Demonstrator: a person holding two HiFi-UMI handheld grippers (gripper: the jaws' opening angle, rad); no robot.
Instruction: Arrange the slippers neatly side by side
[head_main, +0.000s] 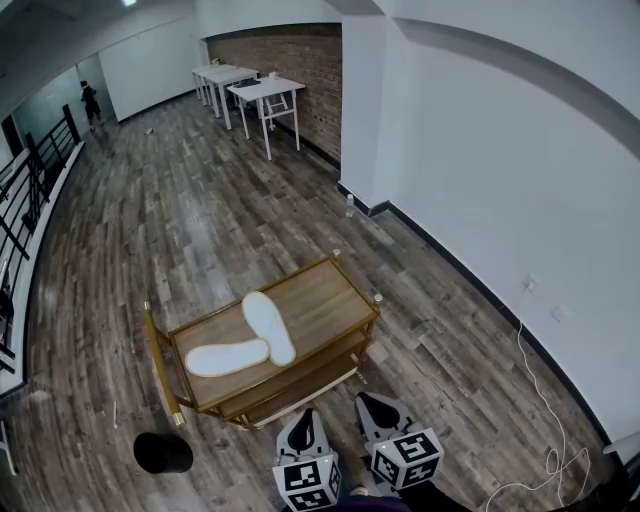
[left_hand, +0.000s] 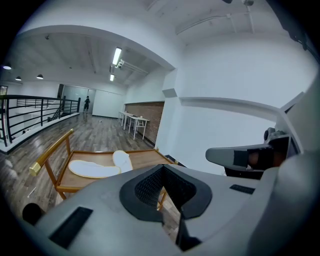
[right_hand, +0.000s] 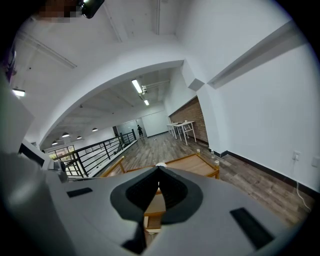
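Note:
Two flat white slippers lie on the top of a low wooden cart. One slipper lies crosswise at the cart's left; the other slipper lies at an angle, its heel end touching the first. The left gripper view shows both, the crosswise slipper and the angled slipper. My left gripper and right gripper hover shut just in front of the cart's near edge, holding nothing. Their jaws are pressed together in the gripper views, apart from the slippers.
A black round object sits on the floor by the cart's near left corner. A white wall runs along the right, with a cable on the floor. White tables stand far back; a railing lines the left.

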